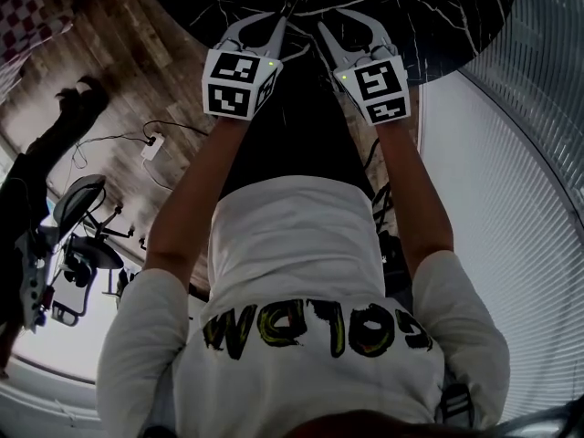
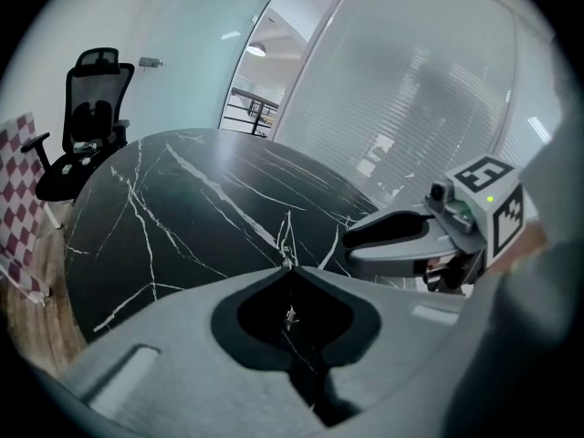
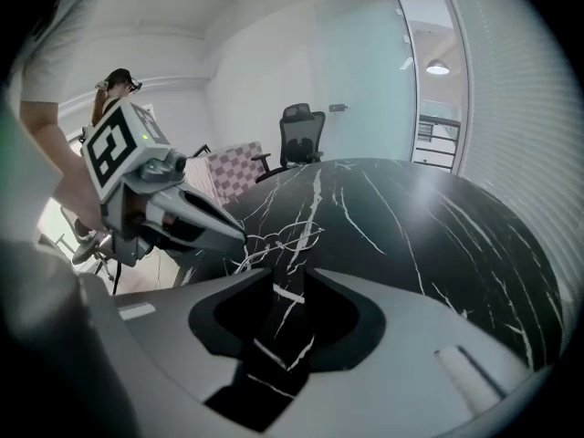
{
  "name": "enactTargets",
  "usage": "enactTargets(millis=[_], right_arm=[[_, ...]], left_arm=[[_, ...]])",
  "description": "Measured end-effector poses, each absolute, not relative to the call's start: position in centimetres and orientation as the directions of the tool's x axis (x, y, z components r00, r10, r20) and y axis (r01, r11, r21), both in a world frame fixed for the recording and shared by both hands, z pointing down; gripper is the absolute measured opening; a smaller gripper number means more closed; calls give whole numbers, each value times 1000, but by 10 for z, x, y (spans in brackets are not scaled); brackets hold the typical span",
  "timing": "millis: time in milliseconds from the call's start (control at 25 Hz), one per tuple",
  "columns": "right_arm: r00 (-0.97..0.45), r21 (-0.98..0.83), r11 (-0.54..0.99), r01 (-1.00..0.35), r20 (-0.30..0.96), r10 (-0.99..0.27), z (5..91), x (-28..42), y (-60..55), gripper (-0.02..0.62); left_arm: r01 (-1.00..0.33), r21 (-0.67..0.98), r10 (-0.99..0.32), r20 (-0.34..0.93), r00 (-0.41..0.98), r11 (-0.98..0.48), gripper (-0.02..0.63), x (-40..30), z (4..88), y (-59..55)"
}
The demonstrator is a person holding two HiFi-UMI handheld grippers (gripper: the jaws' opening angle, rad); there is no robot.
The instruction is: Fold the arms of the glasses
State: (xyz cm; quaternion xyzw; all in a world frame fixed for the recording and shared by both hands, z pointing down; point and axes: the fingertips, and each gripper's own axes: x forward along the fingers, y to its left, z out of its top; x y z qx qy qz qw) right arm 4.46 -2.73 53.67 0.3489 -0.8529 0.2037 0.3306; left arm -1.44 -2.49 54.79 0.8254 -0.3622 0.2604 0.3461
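Observation:
Thin wire glasses [image 3: 283,238] lie on the black marble table [image 3: 438,226] just beyond my right gripper's tips. My left gripper [image 2: 290,267] is shut, its tips pinching the wire frame of the glasses [image 2: 285,235], and a bit of metal shows in the hollow between its fingers. My right gripper [image 3: 289,276] stands open with a narrow gap and only the tabletop shows through it. In the head view both grippers reach side by side over the table's near edge, the left gripper [image 1: 286,15] beside the right gripper [image 1: 323,24]. The glasses are barely visible there.
A black office chair [image 2: 87,126] and a checkered board [image 2: 23,199] stand past the table's far side. A glass wall with blinds [image 2: 411,89] runs along one side. A person [image 3: 114,89] stands behind. A power strip with cables [image 1: 151,144] lies on the wooden floor.

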Motion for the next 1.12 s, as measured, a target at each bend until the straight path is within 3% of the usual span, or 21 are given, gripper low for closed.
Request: enactTargets(millis=[120, 280, 1120], right_arm=[[-519, -98, 679, -728, 725, -452, 540, 55, -8, 223], [-464, -44, 701, -712, 779, -423, 562, 59, 15, 301], [-374, 24, 635, -772, 790, -485, 573, 70, -12, 322]], left_arm=[[-780, 380, -420, 682, 599, -496, 6, -15, 548, -28], [-778, 384, -412, 684, 602, -497, 6, -14, 549, -28], [-752, 407, -373, 683, 628, -519, 5, -10, 547, -14]])
